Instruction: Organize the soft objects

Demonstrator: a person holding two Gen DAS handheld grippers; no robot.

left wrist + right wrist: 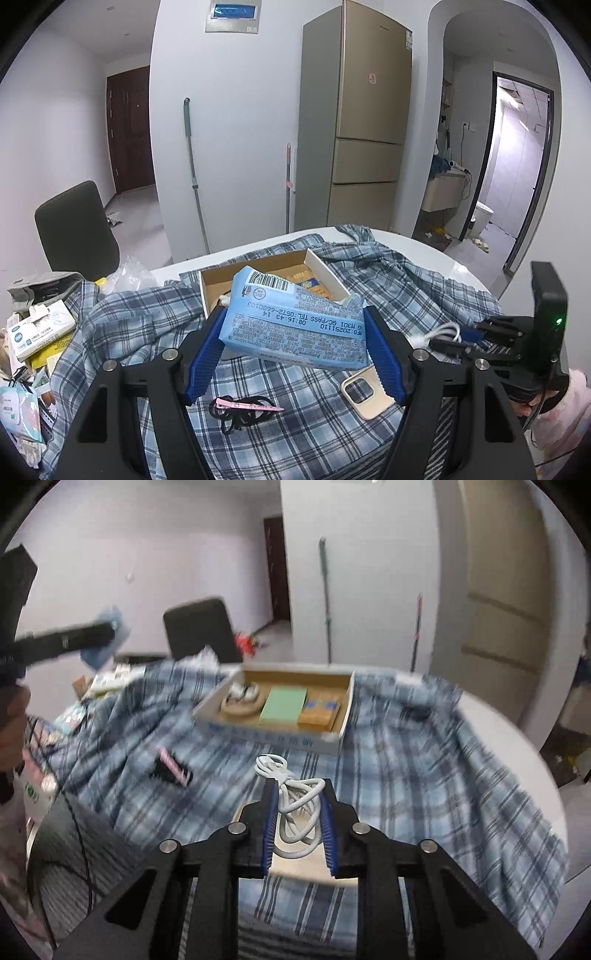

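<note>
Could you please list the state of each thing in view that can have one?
Left gripper: shut on the blue wipes pack, held above the cloth.
Right gripper: shut on the white cable, coiled.
Cardboard box: open, partly filled.
Phone case: lying flat.
Plaid cloth: spread, wrinkled.

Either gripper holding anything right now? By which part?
Left gripper holds the blue wipes pack by its two short ends. Right gripper pinches the coiled white cable across the middle of its bundle.
</note>
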